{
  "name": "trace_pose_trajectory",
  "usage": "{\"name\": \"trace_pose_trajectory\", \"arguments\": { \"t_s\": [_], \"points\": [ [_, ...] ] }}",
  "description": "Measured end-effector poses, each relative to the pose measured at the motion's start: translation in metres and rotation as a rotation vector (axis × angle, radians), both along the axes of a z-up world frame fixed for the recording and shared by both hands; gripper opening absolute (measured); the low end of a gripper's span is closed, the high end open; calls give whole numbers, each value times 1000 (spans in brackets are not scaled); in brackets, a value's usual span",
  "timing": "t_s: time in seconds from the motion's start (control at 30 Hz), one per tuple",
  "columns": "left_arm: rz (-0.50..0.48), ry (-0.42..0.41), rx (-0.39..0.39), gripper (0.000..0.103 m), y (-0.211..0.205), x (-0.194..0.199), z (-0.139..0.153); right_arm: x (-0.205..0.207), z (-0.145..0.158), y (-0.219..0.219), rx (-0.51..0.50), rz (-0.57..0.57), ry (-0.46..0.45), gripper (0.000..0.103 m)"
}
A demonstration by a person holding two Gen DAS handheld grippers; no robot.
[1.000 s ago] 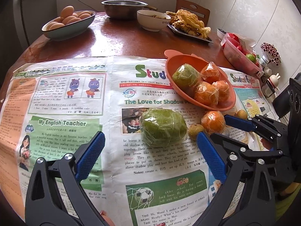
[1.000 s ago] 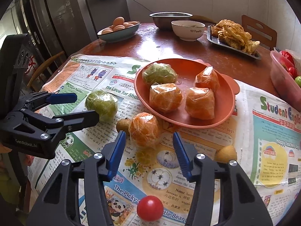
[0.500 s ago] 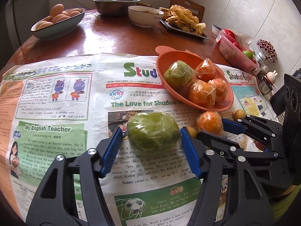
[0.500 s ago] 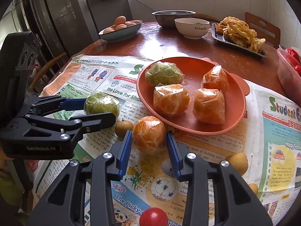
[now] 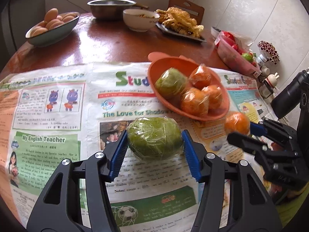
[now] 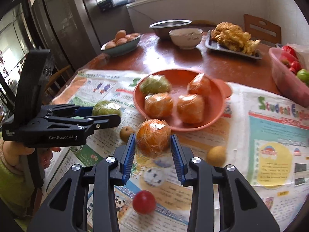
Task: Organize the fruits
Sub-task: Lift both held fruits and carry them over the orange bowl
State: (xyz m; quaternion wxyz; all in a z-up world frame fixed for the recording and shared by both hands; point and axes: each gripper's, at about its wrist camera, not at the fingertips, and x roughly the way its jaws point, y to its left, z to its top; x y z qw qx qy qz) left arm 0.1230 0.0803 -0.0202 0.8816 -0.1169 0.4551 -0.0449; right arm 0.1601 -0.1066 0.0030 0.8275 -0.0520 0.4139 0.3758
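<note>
On a newspaper-covered bench [image 5: 58, 116], the left gripper [image 5: 154, 145] is closing its blue pads on a plastic-wrapped green fruit [image 5: 154, 138], pads pressed to both its sides. The right gripper [image 6: 152, 145] is clenched on a wrapped orange [image 6: 153, 137], which appears raised just off the paper. Just beyond both grippers sits the orange dish [image 6: 216, 114] holding four wrapped fruits. A red tomato [image 6: 143, 202] lies beneath the right gripper, between its arms.
</note>
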Motion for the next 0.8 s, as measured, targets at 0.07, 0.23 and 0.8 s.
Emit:
{"name": "trace_pose_trajectory", "arguments": {
  "t_s": [0.07,0.23,0.8],
  "points": [
    [-4,-17,2,48,-2,1,8,3,5,-7,8,-16,-12,35],
    [-20,-46,-7,48,-8,8,25,17,17,-22,28,-57,-38,35],
    [-78,-48,5,48,-36,63,33,50,27,-39,38,-95,-74,35]
  ]
}}
